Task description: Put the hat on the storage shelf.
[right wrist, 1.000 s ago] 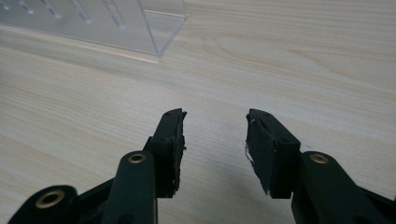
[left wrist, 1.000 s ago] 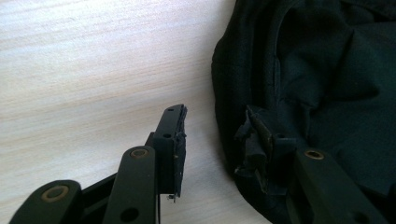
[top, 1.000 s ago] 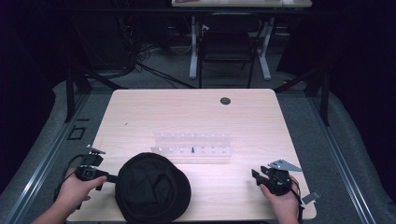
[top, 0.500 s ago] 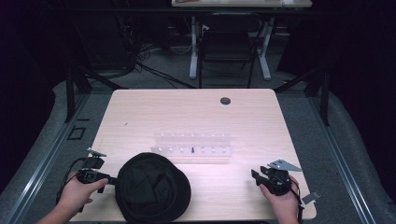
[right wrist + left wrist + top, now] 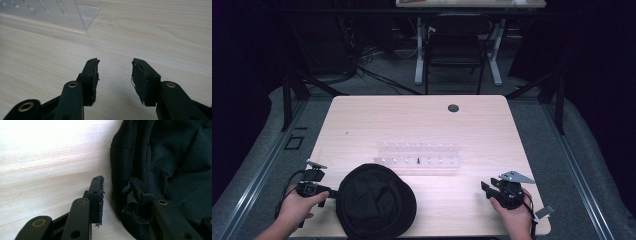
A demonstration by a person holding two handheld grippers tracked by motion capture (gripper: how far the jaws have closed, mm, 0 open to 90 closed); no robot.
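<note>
- The left gripper (image 5: 328, 190) sits at the near left of the table, with its tips at the left rim of the black hat (image 5: 376, 201).
- In the left gripper view the hat's rim (image 5: 122, 192) stands between the two jaws. One jaw is on the bare wood outside the hat, and the other lies on the cloth inside it.
- The jaws have just been closing in on the rim. There is still a gap beside the outer pad (image 5: 100, 195), so I think the hat is not pinched yet.
- To do this step well, squeeze until both pads press the cloth. Get a good bite of the rim, not just the thin edge, or the soft cloth may slip out.
- Lift slowly. The hat is floppy and may sag or fold.
- The right gripper (image 5: 114, 75) is far off to the right. Its jaws are apart with nothing in them, just above bare wood.
- A clear plastic rack (image 5: 418, 155) stands just past the hat, toward the middle of the table. Keep the hat from bumping it.
- The near edge of the table (image 5: 452, 234) is close to the hat and both hands, so pull with care.
- There is lots of free wood on the far half of the table. A small dark round spot (image 5: 453, 108) sits near the far edge.
</note>
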